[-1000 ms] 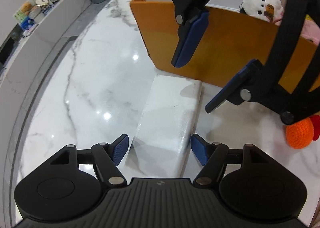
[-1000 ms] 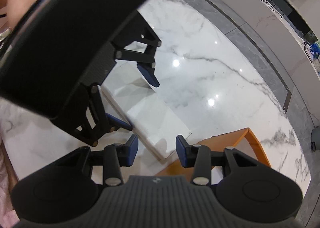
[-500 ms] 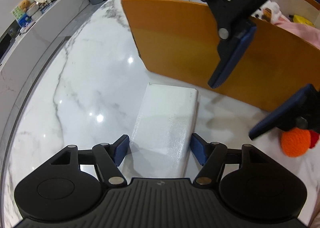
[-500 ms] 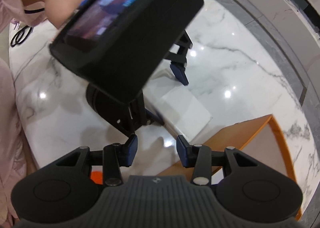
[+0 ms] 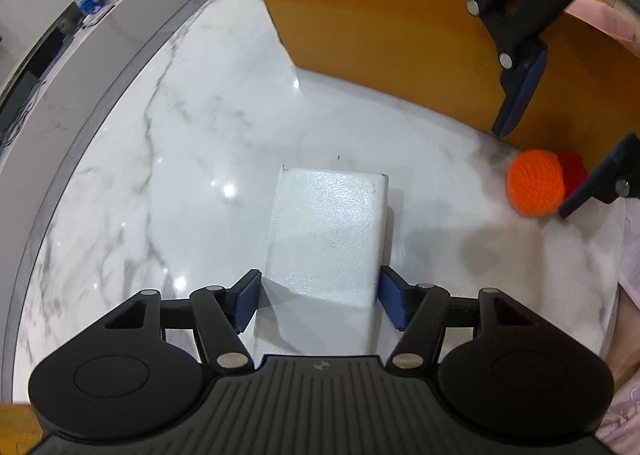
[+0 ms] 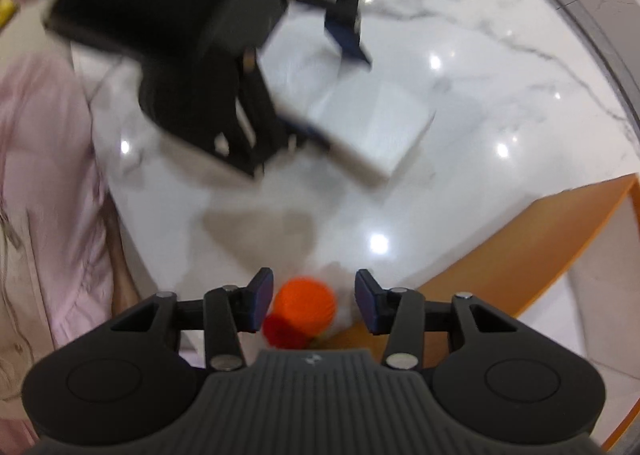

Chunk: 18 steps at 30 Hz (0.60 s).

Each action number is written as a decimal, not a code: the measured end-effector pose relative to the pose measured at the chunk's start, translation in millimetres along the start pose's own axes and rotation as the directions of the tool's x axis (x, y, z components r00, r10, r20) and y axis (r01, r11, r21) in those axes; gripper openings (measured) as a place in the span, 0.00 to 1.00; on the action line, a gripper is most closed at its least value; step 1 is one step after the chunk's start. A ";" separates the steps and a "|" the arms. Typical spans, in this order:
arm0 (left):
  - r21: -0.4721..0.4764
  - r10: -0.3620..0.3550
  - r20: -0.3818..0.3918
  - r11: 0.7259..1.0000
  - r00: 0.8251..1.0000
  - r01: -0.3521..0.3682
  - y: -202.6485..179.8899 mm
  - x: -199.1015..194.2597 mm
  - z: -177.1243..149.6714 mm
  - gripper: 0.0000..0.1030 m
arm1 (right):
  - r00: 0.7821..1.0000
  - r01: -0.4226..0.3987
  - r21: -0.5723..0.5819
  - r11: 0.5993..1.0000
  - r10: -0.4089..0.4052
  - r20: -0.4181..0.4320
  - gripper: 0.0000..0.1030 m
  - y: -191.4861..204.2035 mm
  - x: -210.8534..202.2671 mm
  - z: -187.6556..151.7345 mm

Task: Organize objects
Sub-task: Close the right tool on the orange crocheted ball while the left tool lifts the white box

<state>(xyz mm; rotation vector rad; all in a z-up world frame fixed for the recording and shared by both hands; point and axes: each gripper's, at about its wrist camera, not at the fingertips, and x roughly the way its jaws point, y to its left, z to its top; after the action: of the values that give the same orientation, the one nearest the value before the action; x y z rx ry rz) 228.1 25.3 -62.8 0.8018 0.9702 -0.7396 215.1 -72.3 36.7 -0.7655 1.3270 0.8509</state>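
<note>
Left gripper (image 5: 320,305) points steeply down at the desk (image 5: 168,175), jaws straddling the near end of the white box (image 5: 326,239). The jaws are closing. The right pad sits at the box edge and the left pad shows a sliver of gap, so no firm grip is visible yet. The box lies flat on the marble, long axis running away from the camera, far end pointing toward the bin (image 5: 384,39) but well short of it.

Right gripper (image 6: 314,301) points straight down over the crochet ball (image 6: 306,305). Its jaws are opening, about half wide. The ball sits between the pads with space on the right side; the left pad is just beside it, contact unclear. A red part (image 6: 282,331) is attached at the ball's near side. In the left wrist view the ball (image 5: 534,181) rests on the desk close to the bin wall, with the right gripper's blue fingers (image 5: 520,95) above and beside it.

The bin is orange, open-topped, standing on the desk, and its corner shows in the right wrist view (image 6: 540,239). Its contents are not readable in these frames.

A pink sleeve (image 6: 44,191) fills the left edge of the right wrist view. That view is motion-blurred; the left gripper's body and the box (image 6: 372,127) appear smeared there.
</note>
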 end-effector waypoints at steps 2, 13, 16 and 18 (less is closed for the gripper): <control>-0.006 0.008 0.002 1.000 1.000 -0.008 -0.9 -8.3 -2.8 0.71 | 0.999 0.027 -0.025 0.999 -0.027 -0.031 0.52 9.5 7.5 0.6; -0.028 0.037 0.015 0.999 0.999 -0.037 -2.1 -28.8 -6.8 0.70 | 0.983 0.113 -0.053 0.992 -0.119 -0.141 0.43 17.3 42.1 7.2; -0.028 0.044 0.020 0.999 0.999 -0.043 -2.0 -31.1 -5.2 0.70 | 0.983 0.124 -0.050 0.991 -0.129 -0.131 0.42 18.8 41.7 7.0; -0.035 0.047 0.026 0.998 0.999 -0.046 -1.8 -36.2 -4.3 0.69 | 0.985 0.123 -0.043 0.991 -0.127 -0.114 0.41 19.8 36.3 6.2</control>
<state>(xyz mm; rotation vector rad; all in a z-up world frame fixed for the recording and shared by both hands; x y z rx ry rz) 211.1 34.5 -31.9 0.7804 0.9352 -0.6902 202.6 -53.9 1.3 -0.9287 1.3542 0.7409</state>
